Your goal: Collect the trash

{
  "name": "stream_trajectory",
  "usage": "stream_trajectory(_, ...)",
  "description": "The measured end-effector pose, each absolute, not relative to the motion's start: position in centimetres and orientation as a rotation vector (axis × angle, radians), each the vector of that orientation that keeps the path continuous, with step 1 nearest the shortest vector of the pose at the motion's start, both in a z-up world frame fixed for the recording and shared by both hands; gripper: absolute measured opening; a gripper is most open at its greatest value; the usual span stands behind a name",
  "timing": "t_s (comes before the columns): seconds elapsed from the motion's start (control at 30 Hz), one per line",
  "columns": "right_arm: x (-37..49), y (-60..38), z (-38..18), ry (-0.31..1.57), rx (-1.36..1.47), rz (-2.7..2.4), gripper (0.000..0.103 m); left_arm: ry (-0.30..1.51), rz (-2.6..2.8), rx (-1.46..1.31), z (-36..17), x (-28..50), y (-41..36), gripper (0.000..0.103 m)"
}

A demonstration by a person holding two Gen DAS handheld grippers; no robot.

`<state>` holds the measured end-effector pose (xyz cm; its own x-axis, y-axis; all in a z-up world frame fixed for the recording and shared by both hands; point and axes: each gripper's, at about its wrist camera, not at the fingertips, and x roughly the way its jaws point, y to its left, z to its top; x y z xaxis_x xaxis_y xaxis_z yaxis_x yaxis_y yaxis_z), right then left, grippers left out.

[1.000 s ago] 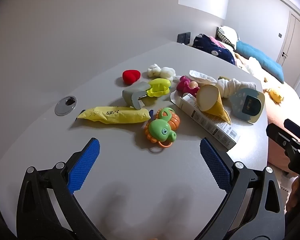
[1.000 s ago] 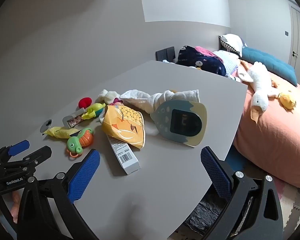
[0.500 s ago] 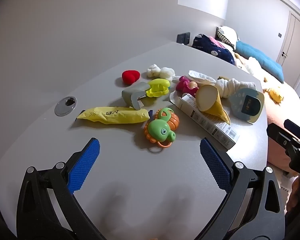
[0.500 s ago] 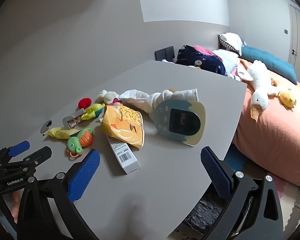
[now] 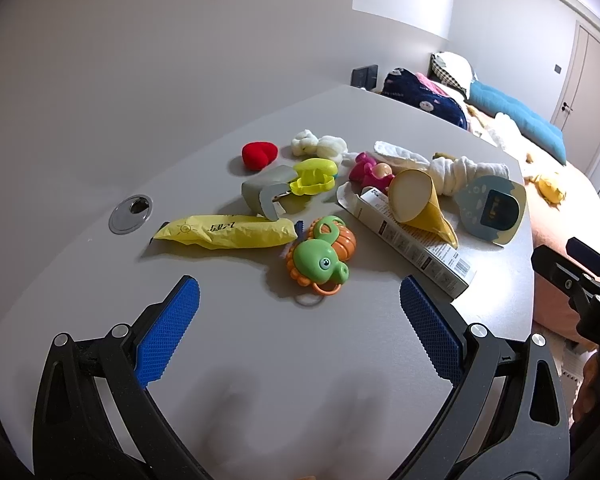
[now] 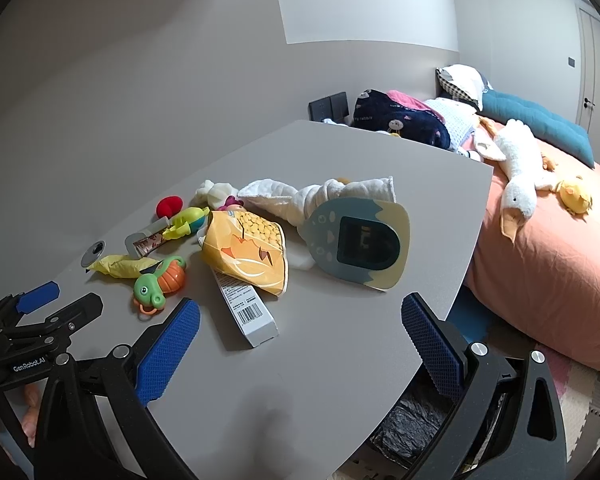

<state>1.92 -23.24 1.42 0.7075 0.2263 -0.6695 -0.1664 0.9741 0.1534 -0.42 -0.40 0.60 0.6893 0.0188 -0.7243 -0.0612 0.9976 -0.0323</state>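
Note:
On the grey table [image 5: 260, 360] lies a mix of toys and wrappers. A crumpled yellow wrapper [image 5: 228, 232] lies at the left, with a grey wrapper [image 5: 266, 194] behind it. An orange snack bag [image 6: 246, 252] rests on a long white carton [image 6: 246, 308]. My left gripper [image 5: 300, 328] is open, hovering just short of a green and orange turtle toy [image 5: 320, 258]. My right gripper [image 6: 300, 340] is open over the table's front part, nothing between its fingers. A bin with a black bag [image 6: 412, 424] sits under the table's right edge.
A red heart [image 5: 259, 154], white cloth bundle [image 6: 320, 196], yellow-green toy [image 5: 314, 176], pink toy [image 5: 370, 172] and egg-shaped screen toy [image 6: 360, 244] share the table. A cable hole [image 5: 131, 208] is at the left. A bed [image 6: 548, 248] with plush animals stands to the right.
Both grippers have drifted only slightly; the views shift a little and nothing on the table has moved.

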Motion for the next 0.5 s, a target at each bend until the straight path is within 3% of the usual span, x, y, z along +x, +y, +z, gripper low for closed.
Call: stream_trajectory(0.5, 1.83, -23.45, 1.54, 0.755, 0.085, 0.217, 0.1, 0.809, 0.043, -0.052, 0.54, -0.4, -0.41, 0.097)
